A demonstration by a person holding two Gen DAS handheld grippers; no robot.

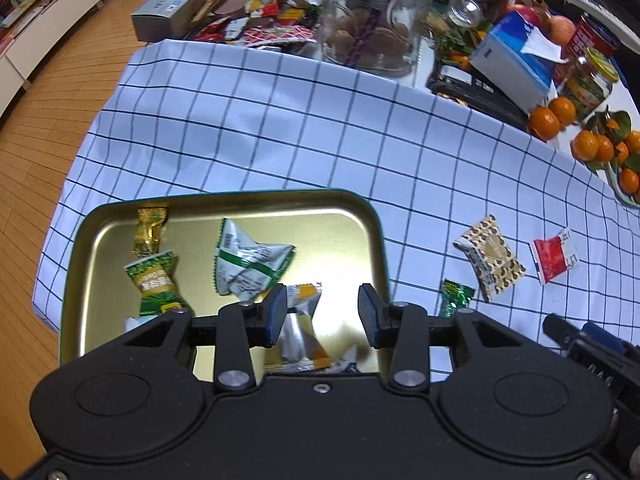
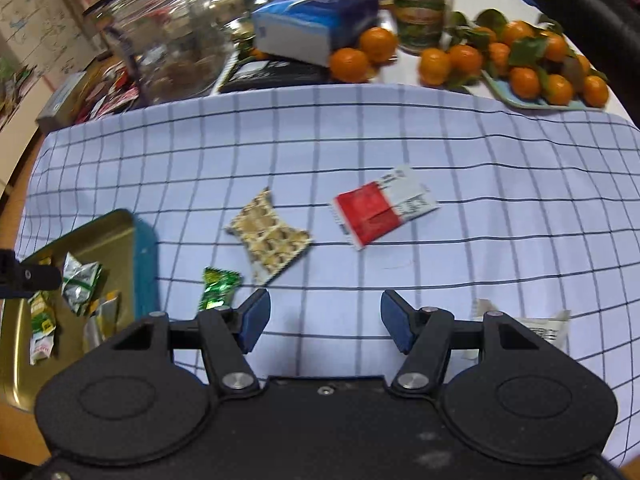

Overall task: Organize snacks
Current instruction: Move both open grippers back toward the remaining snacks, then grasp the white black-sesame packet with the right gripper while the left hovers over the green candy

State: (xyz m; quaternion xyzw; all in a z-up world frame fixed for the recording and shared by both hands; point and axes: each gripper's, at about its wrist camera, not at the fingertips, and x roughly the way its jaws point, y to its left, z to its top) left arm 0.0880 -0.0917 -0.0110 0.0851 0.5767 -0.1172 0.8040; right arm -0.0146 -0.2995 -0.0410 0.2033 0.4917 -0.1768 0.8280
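A gold tray (image 1: pixel 352 204) lies on the checked cloth and holds several wrapped snacks, among them a green-white packet (image 1: pixel 248 264) and an orange-silver packet (image 1: pixel 300 332). My left gripper (image 1: pixel 322 316) hangs open over the tray's right part, with nothing between its pads. On the cloth to the tray's right lie a leopard-pattern packet (image 2: pixel 270 236), a red-white packet (image 2: pixel 380 212) and a small green candy (image 2: pixel 218 288). Just short of them, my right gripper (image 2: pixel 325 320) stands open and empty above bare cloth. A white packet (image 2: pixel 540 328) shows partly behind its right finger.
Along the cloth's far edge stand a big glass jar (image 1: pixel 376 12), a blue tissue box (image 2: pixel 316 28), a lidded food jar (image 2: pixel 422 8) and a plate of tangerines (image 2: pixel 532 68). A pile of snack wrappers (image 1: pixel 272 12) lies at the far left. Wooden floor lies left of the table.
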